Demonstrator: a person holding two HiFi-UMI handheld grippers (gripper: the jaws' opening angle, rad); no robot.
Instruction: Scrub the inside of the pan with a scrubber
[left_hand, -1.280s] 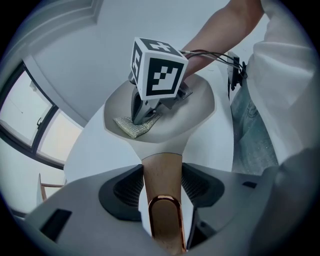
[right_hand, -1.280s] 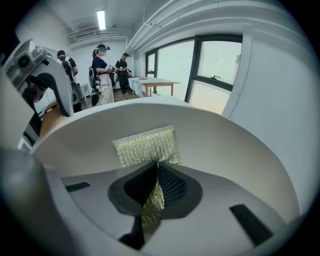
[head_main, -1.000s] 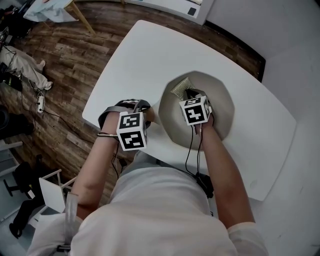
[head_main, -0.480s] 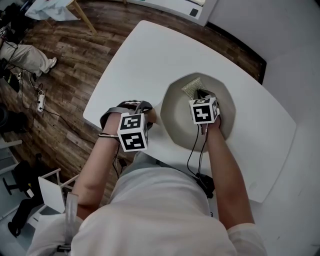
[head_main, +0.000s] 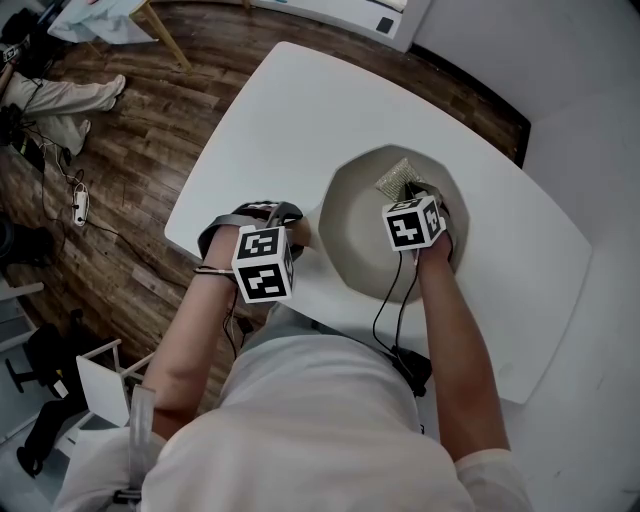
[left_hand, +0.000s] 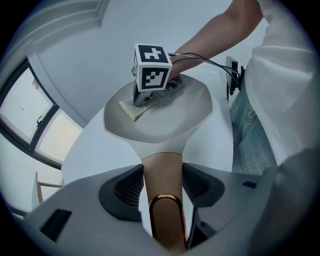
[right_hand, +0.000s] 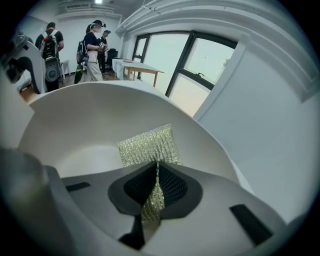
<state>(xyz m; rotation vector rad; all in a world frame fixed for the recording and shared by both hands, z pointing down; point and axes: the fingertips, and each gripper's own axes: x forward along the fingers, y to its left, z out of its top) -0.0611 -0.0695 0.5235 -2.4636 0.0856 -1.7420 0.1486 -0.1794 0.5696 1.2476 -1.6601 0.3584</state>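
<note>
A pale grey pan (head_main: 352, 228) sits on the white table (head_main: 260, 120), its wooden handle (left_hand: 161, 175) pointing toward me. My left gripper (left_hand: 159, 192) is shut on that handle, both pads pressed against it. My right gripper (right_hand: 155, 187) is shut on a glittery mesh scrubber (right_hand: 149, 145), which fans out against the pan's far inner wall (right_hand: 100, 120). In the head view the scrubber (head_main: 397, 181) lies at the pan's far right side, just ahead of the right gripper (head_main: 420, 205). From the left gripper view the scrubber (left_hand: 132, 107) rests inside the pan (left_hand: 160, 117).
The table's edge (head_main: 190, 215) runs close to my left hand, with wooden floor (head_main: 110, 130) beyond. A cable (head_main: 385, 305) trails from the right gripper across the pan's near rim. People stand far off (right_hand: 92, 42) beside a wooden table (right_hand: 132, 67).
My right gripper has slid the scrubber rightward across the pan's far side. The left gripper has stayed on the handle.
</note>
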